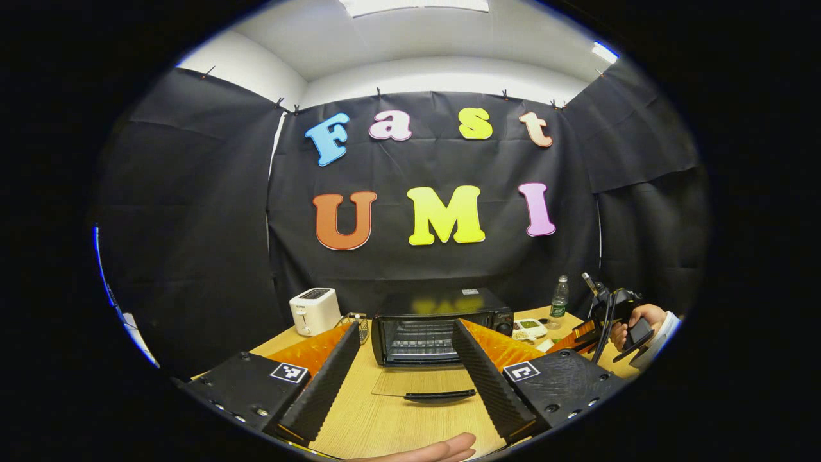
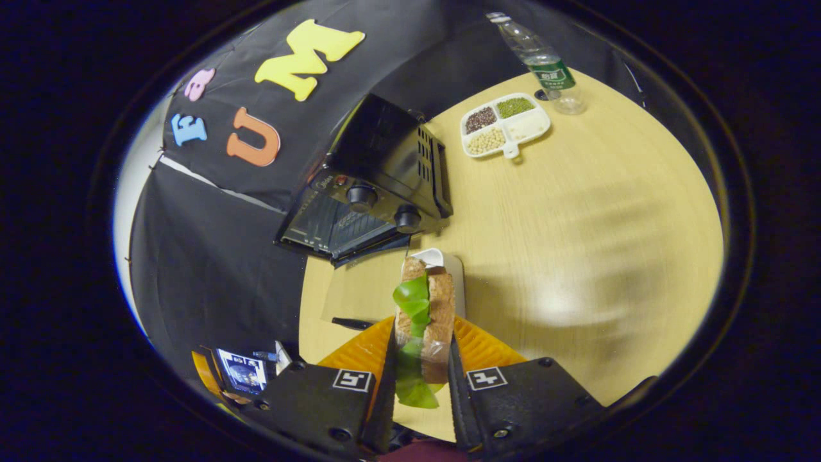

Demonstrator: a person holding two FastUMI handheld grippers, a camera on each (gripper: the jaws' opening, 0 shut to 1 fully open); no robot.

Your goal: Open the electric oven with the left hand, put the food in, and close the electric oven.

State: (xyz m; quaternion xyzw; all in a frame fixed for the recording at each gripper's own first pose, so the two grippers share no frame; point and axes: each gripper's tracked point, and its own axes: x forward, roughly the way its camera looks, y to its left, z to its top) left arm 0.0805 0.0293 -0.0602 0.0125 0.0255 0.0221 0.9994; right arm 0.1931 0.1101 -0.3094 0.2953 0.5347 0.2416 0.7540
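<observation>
Sandwich [image 2: 423,314]: clamped upright between right gripper [image 2: 420,369] fingers.
Left gripper [image 1: 404,378]: jaws wide, nothing held.
Oven [image 1: 442,324]: door down, far ahead.

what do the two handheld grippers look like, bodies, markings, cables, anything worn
The left gripper and right gripper each have two black textured blocks with bolts, each block bearing a square black-and-white marker, and orange wedges behind ridged jaws. In the left gripper view, black cables hang from the far gripper, held by a white-sleeved hand.

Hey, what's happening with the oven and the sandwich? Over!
Left gripper open. Right gripper shut on sandwich. Oven door down, rack bare.
</observation>
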